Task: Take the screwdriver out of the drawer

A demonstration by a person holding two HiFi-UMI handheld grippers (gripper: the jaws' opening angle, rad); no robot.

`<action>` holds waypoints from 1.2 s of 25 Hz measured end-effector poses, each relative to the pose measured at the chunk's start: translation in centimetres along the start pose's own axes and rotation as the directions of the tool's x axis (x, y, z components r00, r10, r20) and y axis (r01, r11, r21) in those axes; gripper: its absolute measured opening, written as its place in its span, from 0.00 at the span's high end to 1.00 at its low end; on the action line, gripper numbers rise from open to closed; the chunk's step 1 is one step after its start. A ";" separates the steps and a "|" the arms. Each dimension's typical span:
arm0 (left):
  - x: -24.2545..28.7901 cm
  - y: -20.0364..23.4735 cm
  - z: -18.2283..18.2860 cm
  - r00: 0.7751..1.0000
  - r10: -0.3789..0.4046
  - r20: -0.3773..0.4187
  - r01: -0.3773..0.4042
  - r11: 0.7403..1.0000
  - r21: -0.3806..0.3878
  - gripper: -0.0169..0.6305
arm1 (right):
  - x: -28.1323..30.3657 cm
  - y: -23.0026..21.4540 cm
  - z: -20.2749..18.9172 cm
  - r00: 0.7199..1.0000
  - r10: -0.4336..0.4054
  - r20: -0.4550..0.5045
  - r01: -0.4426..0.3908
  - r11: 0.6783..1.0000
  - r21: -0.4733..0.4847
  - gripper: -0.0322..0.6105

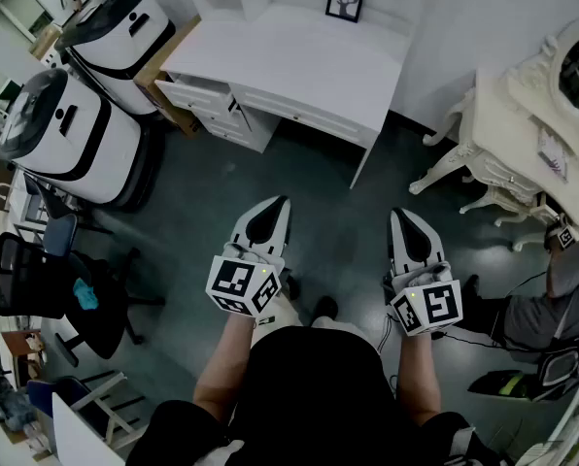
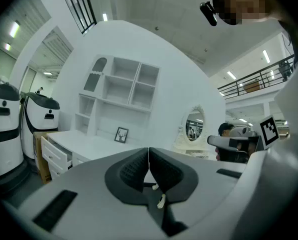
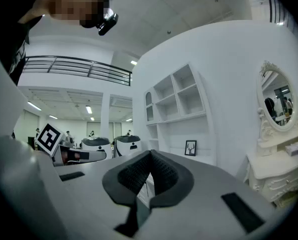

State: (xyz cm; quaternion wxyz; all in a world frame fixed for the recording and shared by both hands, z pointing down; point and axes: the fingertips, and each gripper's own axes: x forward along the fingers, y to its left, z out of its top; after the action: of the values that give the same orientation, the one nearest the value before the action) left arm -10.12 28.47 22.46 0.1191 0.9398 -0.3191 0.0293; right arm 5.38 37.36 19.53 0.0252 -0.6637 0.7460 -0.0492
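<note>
The left gripper [image 1: 282, 202] and right gripper [image 1: 397, 214] carry their fingers pressed together on nothing, held level toward the white worktop [image 1: 299, 66] at 12 o'clock, well apart, because the screwdriver, unseen, presumably lies inside its drawer [image 1: 204, 97].

The person holds the left gripper [image 1: 276, 208] and the right gripper [image 1: 400, 217] side by side in front of the body, well apart, both pointing toward the far side at about the same level. Bare forearms [image 1: 223, 362] reach out to the marker cubes [image 1: 242, 284] at the grippers' near ends. In each gripper view the fingers [image 2: 131, 170] are pressed together with nothing between them.
</note>
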 end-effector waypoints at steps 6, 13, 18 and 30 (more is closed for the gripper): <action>-3.6 -3.0 0.3 1.000 -0.021 0.009 0.021 1.000 0.021 0.94 | -3.2 2.7 0.4 1.000 0.021 0.006 -0.021 1.000 -0.012 0.93; -4.6 -5.6 -0.3 0.999 -0.033 -0.001 0.033 0.999 0.034 0.94 | -5.5 3.0 0.1 0.999 0.034 0.002 -0.034 0.999 -0.006 0.93; -5.2 -6.6 -1.0 1.000 -0.023 -0.010 0.023 0.999 0.041 0.93 | -6.3 2.9 -0.5 0.999 0.042 0.012 -0.043 0.998 0.038 0.93; -2.8 -5.5 -3.6 0.997 -0.021 -0.077 0.024 0.999 0.041 0.93 | -4.4 1.5 -2.7 0.998 0.038 -0.044 -0.035 0.997 0.064 0.92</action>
State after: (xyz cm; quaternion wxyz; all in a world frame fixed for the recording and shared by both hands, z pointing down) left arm -8.93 35.20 24.47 0.1120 0.9437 -0.3031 0.0707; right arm 4.09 42.02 21.94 0.0303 -0.6476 0.7563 -0.0875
